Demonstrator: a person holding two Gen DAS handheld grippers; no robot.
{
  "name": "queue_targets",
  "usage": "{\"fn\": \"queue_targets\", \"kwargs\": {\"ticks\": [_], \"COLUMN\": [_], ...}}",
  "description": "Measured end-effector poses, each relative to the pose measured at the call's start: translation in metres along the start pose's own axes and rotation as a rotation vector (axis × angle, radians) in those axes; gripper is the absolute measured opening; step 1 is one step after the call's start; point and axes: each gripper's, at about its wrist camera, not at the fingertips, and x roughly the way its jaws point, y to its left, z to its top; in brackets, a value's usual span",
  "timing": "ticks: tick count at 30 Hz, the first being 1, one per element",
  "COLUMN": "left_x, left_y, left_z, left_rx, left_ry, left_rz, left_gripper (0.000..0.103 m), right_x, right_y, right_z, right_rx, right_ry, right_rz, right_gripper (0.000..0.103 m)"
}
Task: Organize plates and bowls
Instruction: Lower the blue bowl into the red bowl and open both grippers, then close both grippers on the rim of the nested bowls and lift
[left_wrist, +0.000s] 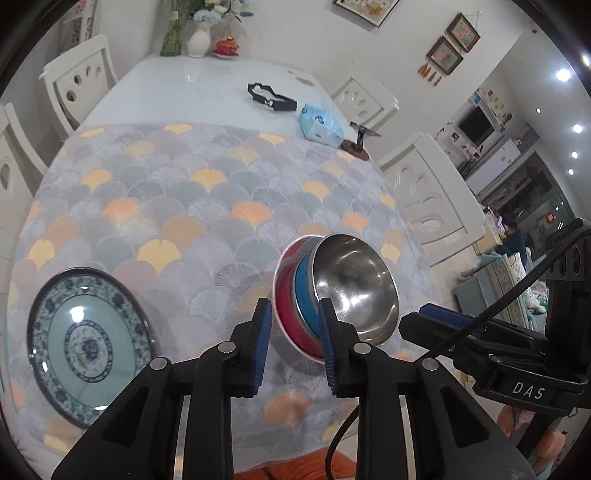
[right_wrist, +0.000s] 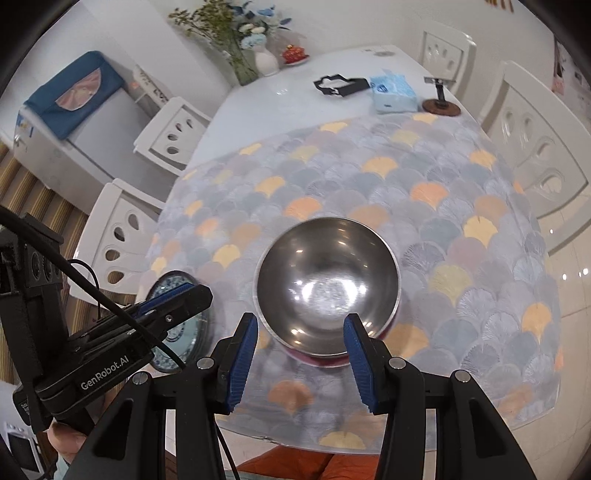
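A steel bowl (left_wrist: 356, 284) is nested in a blue bowl (left_wrist: 304, 295), which sits in a red bowl (left_wrist: 286, 295), near the table's front edge. The steel bowl (right_wrist: 327, 280) fills the middle of the right wrist view, with a red rim (right_wrist: 325, 360) showing below it. A blue-and-white patterned plate (left_wrist: 86, 347) lies flat at the left; it also shows in the right wrist view (right_wrist: 184, 339), partly hidden. My left gripper (left_wrist: 293, 347) is open and empty, just in front of the stack. My right gripper (right_wrist: 299, 362) is open and empty, its fingers either side of the stack's near rim.
A scalloped patterned cloth (left_wrist: 207, 206) covers the near half of the white table (left_wrist: 192, 88). Further back lie a black holder (left_wrist: 271, 98), a tissue pack (left_wrist: 319, 125) and a small stand (left_wrist: 356, 144). Vases (left_wrist: 197, 37) stand at the far end. White chairs (left_wrist: 432, 192) surround the table.
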Motion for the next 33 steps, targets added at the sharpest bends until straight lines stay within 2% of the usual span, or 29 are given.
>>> {"fn": "queue_targets", "kwargs": {"ticks": [3, 7, 11, 12, 14, 15, 16, 17, 18, 19, 21, 24, 28, 33], "left_x": [-0.009, -0.016, -0.025, -0.028, -0.034, -0.036, -0.039, -0.041, -0.042, -0.039, -0.030, -0.004, 0.036, 0.057], "left_y": [0.002, 0.000, -0.008, -0.009, -0.014, -0.016, -0.019, -0.021, -0.023, -0.024, -0.023, -0.015, -0.008, -0.005], "left_z": [-0.002, -0.002, 0.003, 0.005, 0.009, 0.011, 0.012, 0.012, 0.012, 0.014, 0.015, 0.018, 0.019, 0.019], "left_rx": [-0.002, 0.012, 0.042, 0.046, 0.052, 0.059, 0.068, 0.072, 0.081, 0.085, 0.071, 0.010, -0.052, -0.082], "left_ry": [-0.015, -0.017, -0.032, -0.038, -0.051, -0.052, -0.069, -0.087, -0.107, -0.105, -0.087, -0.027, 0.048, 0.077], "left_rz": [-0.003, -0.008, -0.017, -0.022, -0.037, -0.046, -0.059, -0.062, -0.053, -0.036, -0.025, -0.057, -0.018, 0.031], "left_gripper": [0.026, 0.026, 0.026, 0.029, 0.042, 0.064, 0.080, 0.082, 0.082, 0.082, 0.082, 0.082, 0.080, 0.080], "right_x": [-0.006, -0.017, -0.033, -0.038, -0.047, -0.051, -0.054, -0.057, -0.058, -0.058, -0.053, -0.038, -0.016, 0.015], "right_y": [0.010, 0.013, 0.002, -0.003, -0.014, -0.020, -0.025, -0.031, -0.035, -0.041, -0.050, -0.065, -0.082, -0.094], "right_z": [-0.002, -0.007, -0.008, -0.007, -0.004, -0.002, 0.000, 0.003, 0.005, 0.007, 0.011, 0.012, 0.011, 0.017], "right_rx": [-0.015, -0.019, 0.012, 0.031, 0.068, 0.092, 0.108, 0.131, 0.143, 0.161, 0.187, 0.226, 0.259, 0.230], "right_ry": [-0.018, -0.050, -0.084, -0.095, -0.114, -0.123, -0.129, -0.135, -0.137, -0.136, -0.121, -0.072, -0.014, 0.051], "right_rz": [-0.005, -0.026, -0.030, -0.021, 0.005, 0.023, 0.034, 0.050, 0.057, 0.066, 0.074, 0.075, 0.061, 0.033], "right_gripper": [0.048, 0.055, 0.055, 0.056, 0.057, 0.058, 0.061, 0.064, 0.073, 0.078, 0.079, 0.079, 0.079, 0.079]}}
